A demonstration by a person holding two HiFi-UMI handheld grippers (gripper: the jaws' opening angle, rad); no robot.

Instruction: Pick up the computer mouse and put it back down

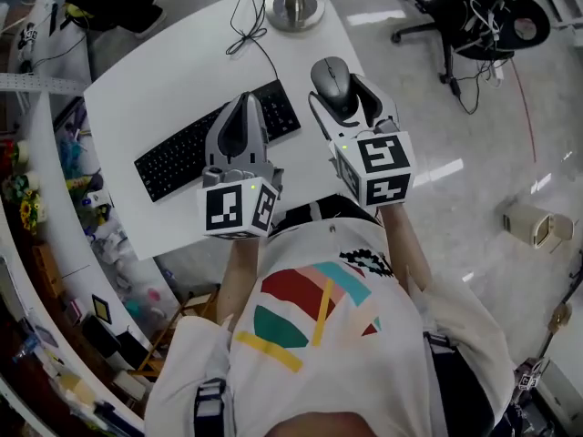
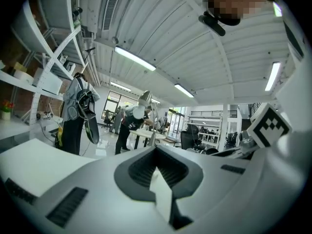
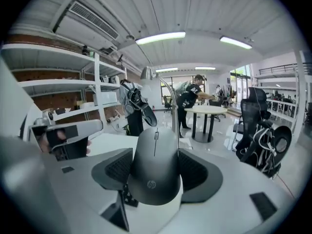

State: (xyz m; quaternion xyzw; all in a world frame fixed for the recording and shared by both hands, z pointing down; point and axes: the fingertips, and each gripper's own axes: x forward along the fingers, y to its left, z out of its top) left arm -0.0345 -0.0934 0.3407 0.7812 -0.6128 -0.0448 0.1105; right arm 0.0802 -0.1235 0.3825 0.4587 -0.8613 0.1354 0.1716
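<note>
Your right hand-held gripper (image 1: 344,94) is pinching the computer mouse (image 3: 155,172): its two dark ribbed pads sit one on each side of the black shell, and the scroll wheel points away from you. From your head view the mouse sits over the far right part of the white table (image 1: 155,80), close to its right edge, just right of the black keyboard (image 1: 196,148). Whether the mouse touches the tabletop or hangs just above it, I cannot tell. Your right forearm reaches straight forward from your body, with the marker cube towards you and the jaws pointing away. Your left hand-held gripper (image 1: 244,106) has its jaws pressed together with nothing between them, and its tip lies over the keyboard's right half. That arm also reaches forward, level with the right one, and the two grippers are near each other, side by side. Beyond the mouse, a round metal lamp base (image 1: 296,7) stands at the table's far edge, with a thin black cable (image 1: 250,25) looping beside it.
</note>
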